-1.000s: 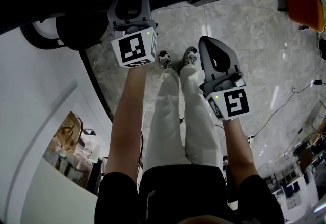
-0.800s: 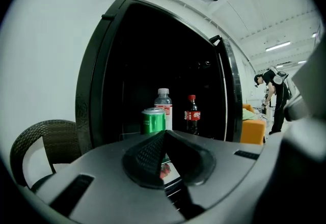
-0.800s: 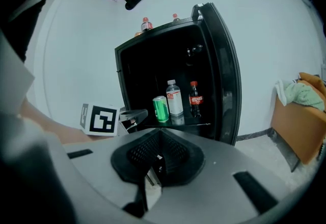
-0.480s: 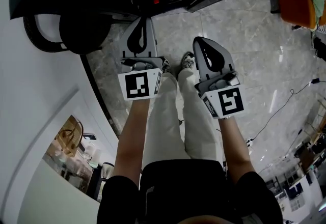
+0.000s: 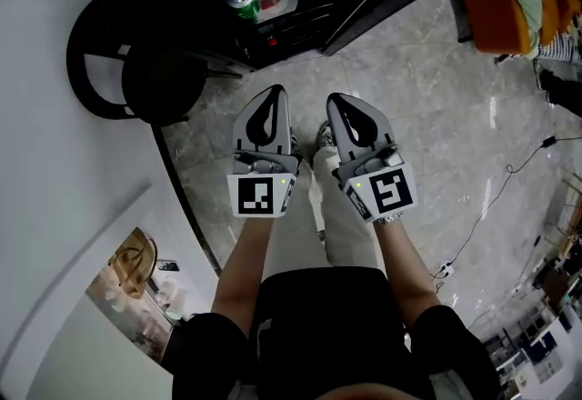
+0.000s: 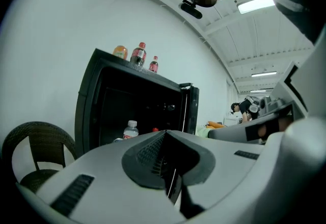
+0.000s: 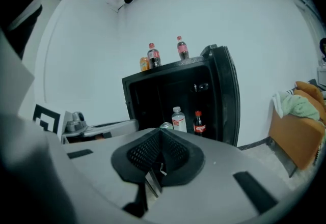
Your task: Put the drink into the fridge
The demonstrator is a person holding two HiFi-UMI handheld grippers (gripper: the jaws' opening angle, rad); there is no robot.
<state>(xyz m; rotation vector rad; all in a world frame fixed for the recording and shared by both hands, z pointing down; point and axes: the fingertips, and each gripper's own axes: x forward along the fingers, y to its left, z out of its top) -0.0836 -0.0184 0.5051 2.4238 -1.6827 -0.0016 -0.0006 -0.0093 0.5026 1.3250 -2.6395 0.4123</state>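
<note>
Hovering shut and empty, left claw (image 5: pixel 271 96), right claw (image 5: pixel 338 104) — bottles (image 7: pixel 153 56) atop fridge (image 7: pixel 227 98) (gripper views only).

Grey left gripper (image 5: pixel 271 98), right gripper (image 5: pixel 338 104); black shirt (image 5: pixel 327 325); cream trousers (image 5: pixel 350 239)

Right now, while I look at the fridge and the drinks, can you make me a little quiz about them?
1. True or false: the fridge has its door open.
2. Pick one: what do the left gripper and the right gripper hold? A a can, B a bottle, C nothing.
3. Fill in: ___ red-capped bottles stand on top of the fridge.

Key: 1 true. 2 C, both are shut and empty. 3 two.
</note>
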